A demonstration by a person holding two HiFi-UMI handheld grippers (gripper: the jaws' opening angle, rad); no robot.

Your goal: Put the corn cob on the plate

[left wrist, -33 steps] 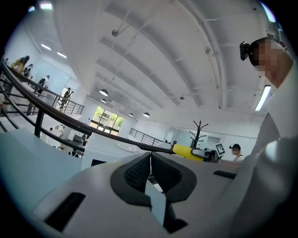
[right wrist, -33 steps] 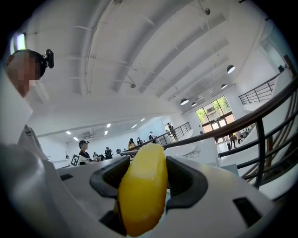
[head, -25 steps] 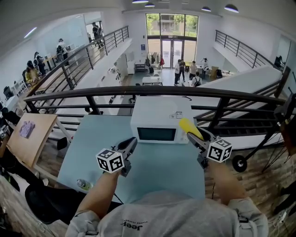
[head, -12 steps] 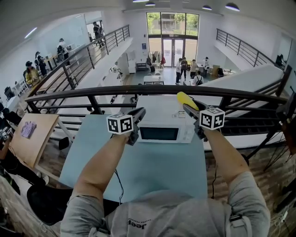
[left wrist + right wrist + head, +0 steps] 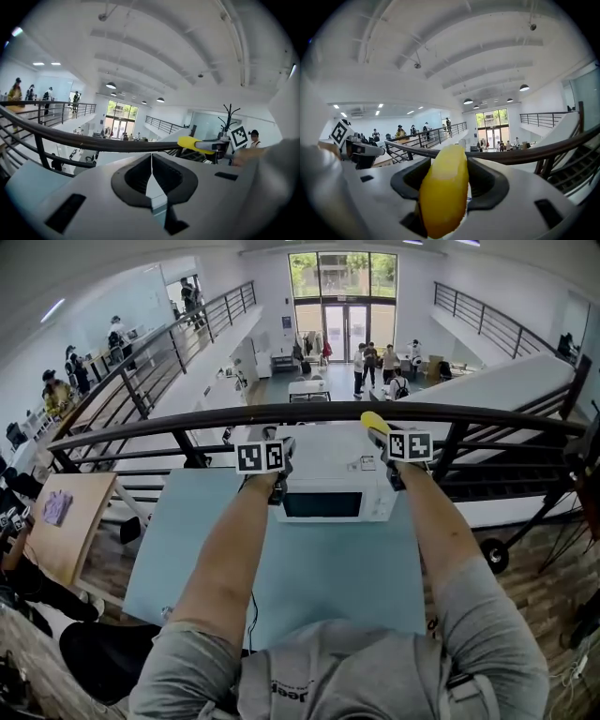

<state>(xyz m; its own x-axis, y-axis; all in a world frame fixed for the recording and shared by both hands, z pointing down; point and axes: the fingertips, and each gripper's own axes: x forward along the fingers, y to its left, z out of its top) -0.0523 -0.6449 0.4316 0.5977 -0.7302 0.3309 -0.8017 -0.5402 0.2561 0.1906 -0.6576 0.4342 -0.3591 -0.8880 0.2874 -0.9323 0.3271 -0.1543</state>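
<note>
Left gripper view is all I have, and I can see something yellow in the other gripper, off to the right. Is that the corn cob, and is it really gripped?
Observer: Yes. The right gripper view shows the corn cob clamped between the jaws of the right gripper, its tip sticking out ahead.
Operator: What's under my grippers?
Observer: In the head view, a white microwave on a light blue table. The left gripper shows at the microwave's top left corner.
Operator: Any plate nearby?
Observer: None shows in any view.
</note>
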